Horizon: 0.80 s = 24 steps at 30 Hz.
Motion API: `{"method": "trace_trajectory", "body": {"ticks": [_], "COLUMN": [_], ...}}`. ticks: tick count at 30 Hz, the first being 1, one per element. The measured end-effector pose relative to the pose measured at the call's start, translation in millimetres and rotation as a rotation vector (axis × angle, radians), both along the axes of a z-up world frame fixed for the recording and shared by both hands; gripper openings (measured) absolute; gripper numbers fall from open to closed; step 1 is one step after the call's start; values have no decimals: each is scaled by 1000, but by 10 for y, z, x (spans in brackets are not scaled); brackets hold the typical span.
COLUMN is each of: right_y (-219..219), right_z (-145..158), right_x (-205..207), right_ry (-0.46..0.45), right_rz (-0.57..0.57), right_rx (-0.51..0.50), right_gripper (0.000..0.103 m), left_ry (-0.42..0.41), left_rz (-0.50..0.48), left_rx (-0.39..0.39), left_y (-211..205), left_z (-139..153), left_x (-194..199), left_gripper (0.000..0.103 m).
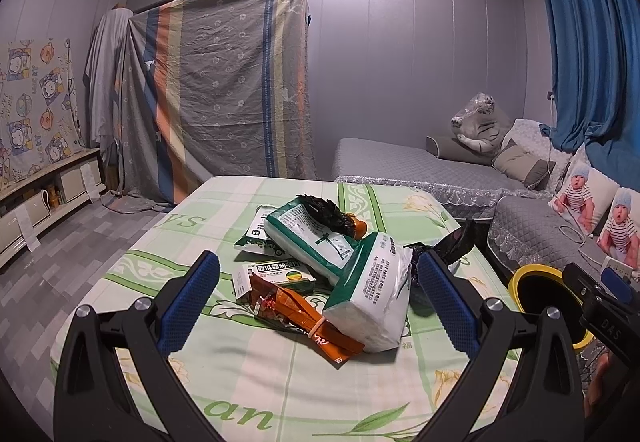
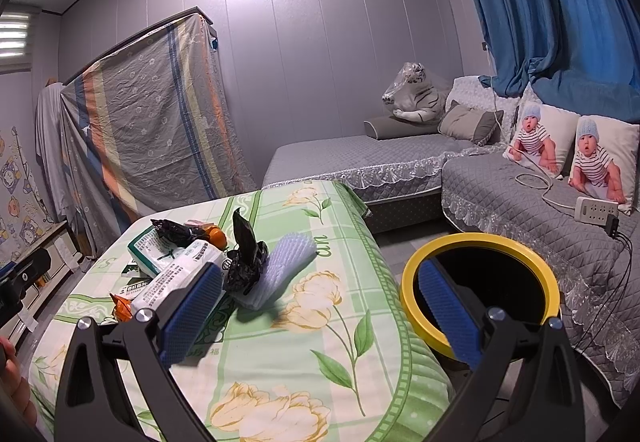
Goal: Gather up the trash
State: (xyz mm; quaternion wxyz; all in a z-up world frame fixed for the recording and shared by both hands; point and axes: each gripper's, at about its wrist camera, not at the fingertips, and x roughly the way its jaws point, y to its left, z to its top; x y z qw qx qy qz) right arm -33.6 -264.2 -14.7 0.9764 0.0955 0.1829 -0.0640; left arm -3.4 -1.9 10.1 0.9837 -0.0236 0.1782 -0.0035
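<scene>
A pile of trash lies on the table with the green floral cloth point(image 1: 280, 382): two green-and-white tissue packs point(image 1: 372, 294), a small green medicine box point(image 1: 276, 276), an orange snack wrapper point(image 1: 308, 318), crumpled black plastic point(image 1: 328, 214) and an orange ball point(image 2: 218, 234). In the right wrist view I also see a black wrapper point(image 2: 246, 262) and a white foam net sleeve point(image 2: 280, 266). My left gripper point(image 1: 316, 302) is open and empty, just short of the pile. My right gripper point(image 2: 320, 310) is open and empty, over the table's right edge. A yellow-rimmed black bin point(image 2: 480, 282) stands on the floor to the right.
A grey quilted sofa point(image 2: 380, 158) with baby-print pillows point(image 2: 600, 158) and a power strip point(image 2: 596, 208) runs behind and to the right of the bin. A sheet-draped wardrobe point(image 1: 216, 94) stands at the back. A low shelf point(image 1: 48, 194) lines the left wall.
</scene>
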Motion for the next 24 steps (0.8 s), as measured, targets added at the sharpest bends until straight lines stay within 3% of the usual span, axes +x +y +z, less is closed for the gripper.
{"method": "trace_trajectory", "body": {"ticks": [24], "right_y": [10], "right_z": [55], "right_x": [-8], "right_ry": [-2], "right_rz": [-14], "right_rx": [-7], "right_gripper": [95], "left_ry": [10], "left_rz": [-11], "left_rx": [-3], "left_y": [-19], "left_z": [-132], "left_x": [54], "left_gripper": [95]}}
